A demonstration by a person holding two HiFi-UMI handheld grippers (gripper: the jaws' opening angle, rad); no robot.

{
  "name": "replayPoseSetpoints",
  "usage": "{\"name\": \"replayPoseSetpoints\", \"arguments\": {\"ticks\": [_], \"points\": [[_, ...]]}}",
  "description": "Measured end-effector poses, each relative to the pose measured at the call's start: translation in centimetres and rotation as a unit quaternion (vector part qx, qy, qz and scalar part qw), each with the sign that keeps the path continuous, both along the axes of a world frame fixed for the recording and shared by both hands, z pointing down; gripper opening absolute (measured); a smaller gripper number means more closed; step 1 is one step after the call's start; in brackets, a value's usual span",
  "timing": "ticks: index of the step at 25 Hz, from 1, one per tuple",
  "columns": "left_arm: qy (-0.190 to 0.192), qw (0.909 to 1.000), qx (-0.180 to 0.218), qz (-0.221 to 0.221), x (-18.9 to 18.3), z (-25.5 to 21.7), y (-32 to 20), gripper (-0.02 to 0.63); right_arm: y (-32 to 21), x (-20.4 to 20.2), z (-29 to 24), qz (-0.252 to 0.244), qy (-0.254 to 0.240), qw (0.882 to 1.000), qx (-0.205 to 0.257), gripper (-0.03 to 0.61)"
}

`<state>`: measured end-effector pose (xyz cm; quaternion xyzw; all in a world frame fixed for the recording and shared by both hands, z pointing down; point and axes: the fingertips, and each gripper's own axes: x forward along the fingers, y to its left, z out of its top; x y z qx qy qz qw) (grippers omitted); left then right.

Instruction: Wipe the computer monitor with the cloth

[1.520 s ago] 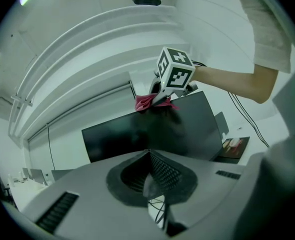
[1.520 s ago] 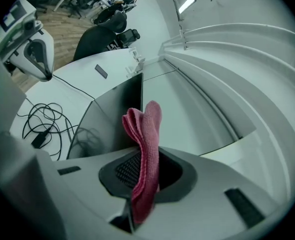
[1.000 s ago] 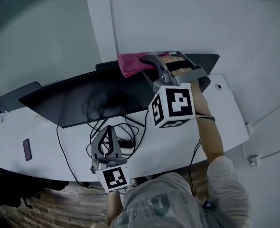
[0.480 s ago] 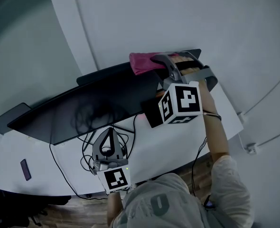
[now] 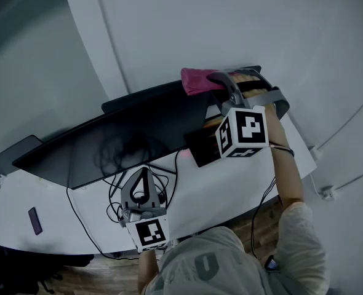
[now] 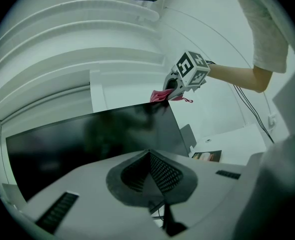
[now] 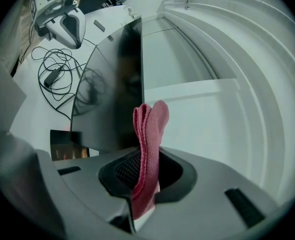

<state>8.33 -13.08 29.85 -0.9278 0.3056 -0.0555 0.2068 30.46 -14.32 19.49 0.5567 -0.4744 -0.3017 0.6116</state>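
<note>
The wide dark computer monitor (image 5: 132, 137) stands on the white desk (image 5: 231, 183), its screen off. A pink cloth (image 5: 198, 81) is pinched in my right gripper (image 5: 215, 78), which is shut on it at the monitor's upper right corner. In the right gripper view the folded cloth (image 7: 150, 129) sticks up from between the jaws beside the monitor's (image 7: 115, 79) top edge. My left gripper (image 5: 141, 176) hangs low in front of the screen, shut and holding nothing. The left gripper view shows the monitor (image 6: 87, 139) and the cloth (image 6: 161, 95) at its corner.
Black cables (image 5: 163, 177) lie coiled on the desk under the monitor. A dark flat book or tablet (image 5: 203, 146) lies below the monitor's right end. A phone (image 5: 35, 220) lies at the left. A second dark screen (image 5: 12, 155) stands far left. A white wall rises behind.
My right gripper has carried the cloth to the right along the monitor's top edge, towards its corner. The left gripper has stayed in front of the screen.
</note>
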Motion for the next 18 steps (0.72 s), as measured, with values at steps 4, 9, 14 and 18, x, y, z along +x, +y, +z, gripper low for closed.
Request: {"name": "replayPoseSetpoints", "arguments": {"ticks": [4,9,14,18], "points": [[0.001,1.0,0.0,-0.009,-1.0,0.1,-0.4,0.005,0.1,0.9,0.4,0.01,-0.009,1.0,-0.003,0.055],[-0.006,0.9998,-0.008,-0.02,-1.5,0.5,-0.3,0.005,0.0,1.2,0.6,0.01,-0.03,1.0,0.001,0.057],[-0.005,0.9998,0.005,-0.017,-1.6,-0.3,0.5,0.005,0.5,-0.1,-1.5,-0.025,-0.105,0.992,0.067,0.057],[-0.007,0.9995,0.018,-0.026,-2.3,-0.9,0.7,0.005,2.3,-4.8,-5.9,-0.11,-0.216,0.952,0.186,0.057]]}}
